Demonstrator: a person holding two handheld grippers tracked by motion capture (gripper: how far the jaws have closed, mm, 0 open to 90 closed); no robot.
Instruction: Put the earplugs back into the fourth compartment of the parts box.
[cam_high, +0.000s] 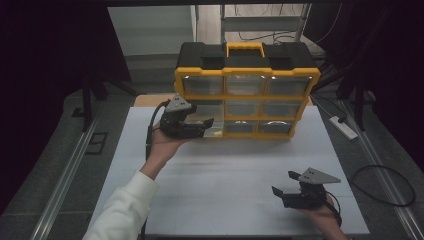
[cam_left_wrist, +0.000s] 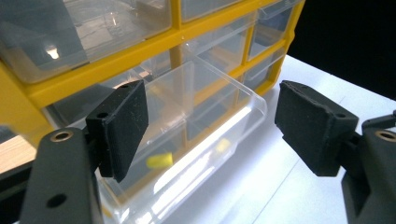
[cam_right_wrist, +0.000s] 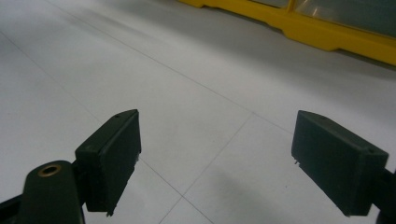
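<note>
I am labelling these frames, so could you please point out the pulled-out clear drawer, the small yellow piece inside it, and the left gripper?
Clear drawer (cam_left_wrist: 243, 100), left gripper view, on its front wall's top edge.
Yellow piece (cam_left_wrist: 159, 161), left gripper view, on its middle.
Left gripper (cam_high: 209, 122), high view, between its fingertips.

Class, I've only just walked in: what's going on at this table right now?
A person holds tongs in each hand at a white table. The left tongs are at the bottom-left clear drawer of a yellow and black organiser case. That drawer is pulled out, with a small yellow piece inside. The jaws stand open, one pad over the drawer and one beside it, gripping nothing. The right tongs hang open over the bare table, away from the case.
</note>
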